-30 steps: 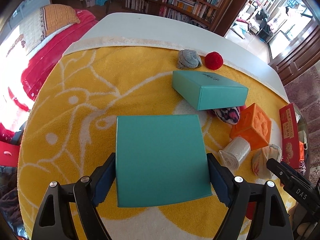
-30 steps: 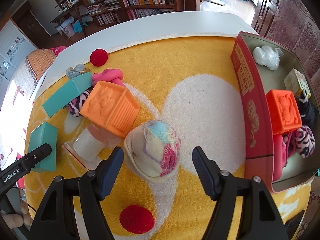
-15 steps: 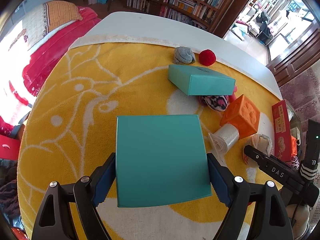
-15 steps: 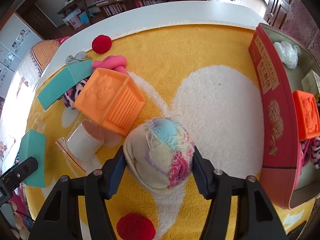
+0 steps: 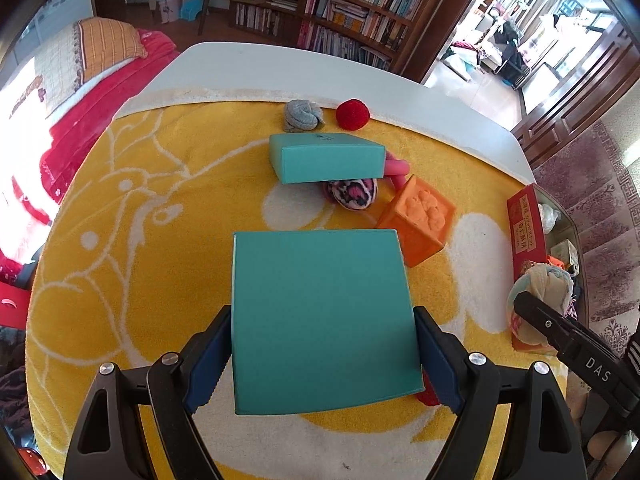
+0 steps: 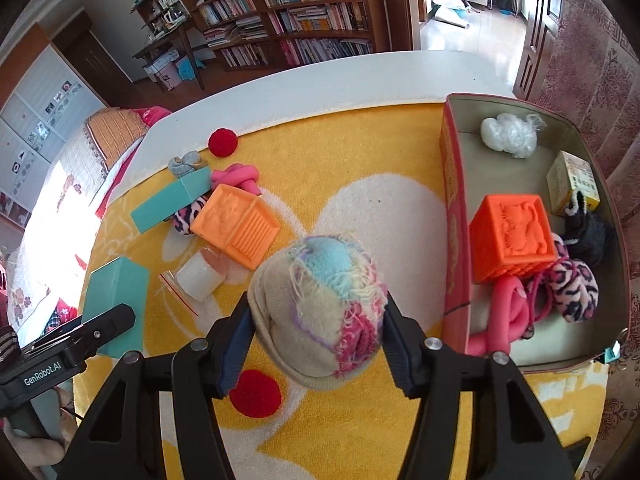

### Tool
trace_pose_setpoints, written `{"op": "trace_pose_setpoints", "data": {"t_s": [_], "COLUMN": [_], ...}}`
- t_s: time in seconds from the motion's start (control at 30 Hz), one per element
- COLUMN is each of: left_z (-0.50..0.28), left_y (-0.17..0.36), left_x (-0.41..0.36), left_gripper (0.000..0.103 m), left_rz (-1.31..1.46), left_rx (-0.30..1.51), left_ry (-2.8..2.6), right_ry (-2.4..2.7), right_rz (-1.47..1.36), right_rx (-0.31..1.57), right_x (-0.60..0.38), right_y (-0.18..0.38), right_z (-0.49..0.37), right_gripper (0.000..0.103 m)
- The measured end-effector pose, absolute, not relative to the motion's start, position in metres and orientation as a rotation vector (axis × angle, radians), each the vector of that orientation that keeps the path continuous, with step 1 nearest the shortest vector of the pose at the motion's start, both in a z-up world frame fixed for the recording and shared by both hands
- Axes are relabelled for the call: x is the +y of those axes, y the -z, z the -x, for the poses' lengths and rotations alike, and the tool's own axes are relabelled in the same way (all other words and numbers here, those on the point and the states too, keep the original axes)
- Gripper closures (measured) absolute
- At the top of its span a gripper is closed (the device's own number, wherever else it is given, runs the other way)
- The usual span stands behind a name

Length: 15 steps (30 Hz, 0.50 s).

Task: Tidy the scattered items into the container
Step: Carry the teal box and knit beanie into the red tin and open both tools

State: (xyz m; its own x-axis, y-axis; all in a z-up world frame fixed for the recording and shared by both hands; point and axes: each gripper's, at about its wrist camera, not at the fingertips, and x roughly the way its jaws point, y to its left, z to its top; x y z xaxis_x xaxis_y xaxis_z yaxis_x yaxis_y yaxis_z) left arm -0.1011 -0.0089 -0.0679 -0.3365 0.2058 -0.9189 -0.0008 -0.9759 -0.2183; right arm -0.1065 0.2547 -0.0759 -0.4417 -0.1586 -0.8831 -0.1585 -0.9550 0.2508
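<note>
My left gripper [image 5: 322,354] is shut on a flat teal box [image 5: 320,316] and holds it above the yellow towel [image 5: 140,264]; the box also shows in the right wrist view [image 6: 116,300]. My right gripper [image 6: 316,320] is shut on a cream, pink and blue sock ball [image 6: 320,304], lifted off the towel left of the red container [image 6: 454,240]. The sock ball also shows in the left wrist view [image 5: 540,292]. The container holds an orange cube [image 6: 512,236], a pink twist, a leopard sock, a black item, a small box and a white bag.
On the towel lie a second teal box [image 5: 328,158], a leopard sock ball [image 5: 352,194], an orange cube [image 5: 418,220], a grey sock ball [image 5: 302,116], red pompoms [image 5: 353,115] [image 6: 254,394], a pink twist [image 6: 236,176] and a bagged white roll [image 6: 198,278].
My right gripper closed on the sock ball and lifted it toward the container. My left gripper has risen with the teal box still held.
</note>
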Motion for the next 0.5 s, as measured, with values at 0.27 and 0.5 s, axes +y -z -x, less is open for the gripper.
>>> {"op": "trace_pose_setpoints", "data": {"t_s": [0.27,0.5], "left_z": [0.099,0.095], "left_y": [0.051,0.04], "left_x": [0.061,0.116], "left_gripper": [0.016,0.016], "left_rz": [1.65,1.597], "left_rx": [-0.194,-0.13], "left_ry": [-2.4,-2.363], "right_ry": [2.735,2.745], "right_rz": [-1.633,-1.697], "right_rx": [-0.558,-0.612], "right_x": [0.329,0.375], "right_y": [0.054,0.07], "right_z": [0.07,0.05], "right_gripper": [0.04,0.04]}}
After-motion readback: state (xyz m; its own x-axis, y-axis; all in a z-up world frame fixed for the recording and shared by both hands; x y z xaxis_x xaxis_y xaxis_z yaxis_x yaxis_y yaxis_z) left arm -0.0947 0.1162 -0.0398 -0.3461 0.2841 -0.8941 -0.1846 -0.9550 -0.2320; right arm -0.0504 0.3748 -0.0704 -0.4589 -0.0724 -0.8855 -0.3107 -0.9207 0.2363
